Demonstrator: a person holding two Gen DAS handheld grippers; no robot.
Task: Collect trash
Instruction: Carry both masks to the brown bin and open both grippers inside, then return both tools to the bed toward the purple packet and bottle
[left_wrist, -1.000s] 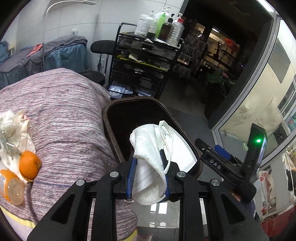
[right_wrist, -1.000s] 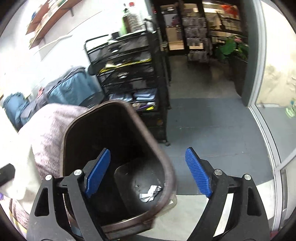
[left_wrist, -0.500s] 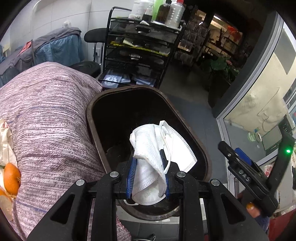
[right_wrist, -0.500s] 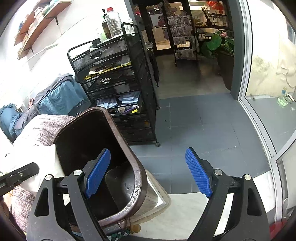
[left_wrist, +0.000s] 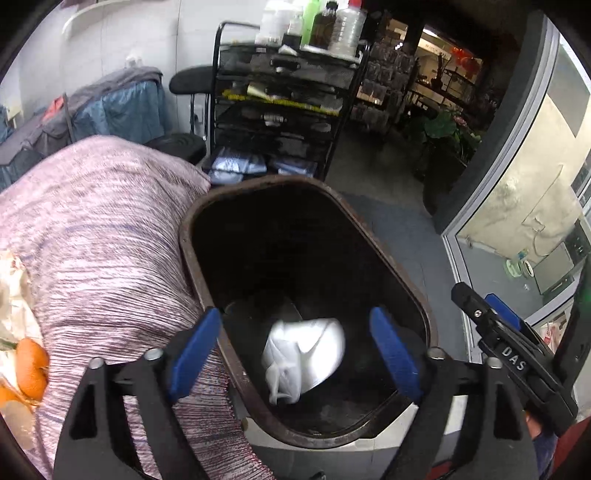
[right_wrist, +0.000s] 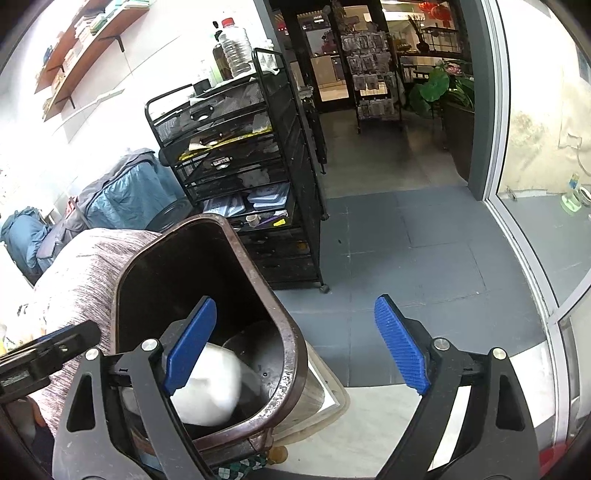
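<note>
Left gripper (left_wrist: 295, 350) over bin mouth, jaws opening, blue pads (left_wrist: 194, 354) spread wide and touching nothing. White face mask (left_wrist: 306, 354) loose between and below the pads, motion-blurred, inside dark brown trash bin (left_wrist: 399, 266), toward its 6 o'clock wall. Right gripper (right_wrist: 295, 350) jaws also opening, wide, nothing gripped; its left pad (right_wrist: 190, 350) hangs over the bin interior, right pad over grey floor (right_wrist: 406, 240). Same mask seen in right wrist view as white blur (right_wrist: 210, 384) low in bin (right_wrist: 291, 354). Striped pink-grey cloth (left_wrist: 99, 229) against bin at 9 o'clock. Orange peel (left_wrist: 31, 363) at 8 o'clock on cloth edge. Black wire-drawer cart (left_wrist: 280, 103) at 12 o'clock beyond bin, bottles (left_wrist: 314, 22) on top.
</note>
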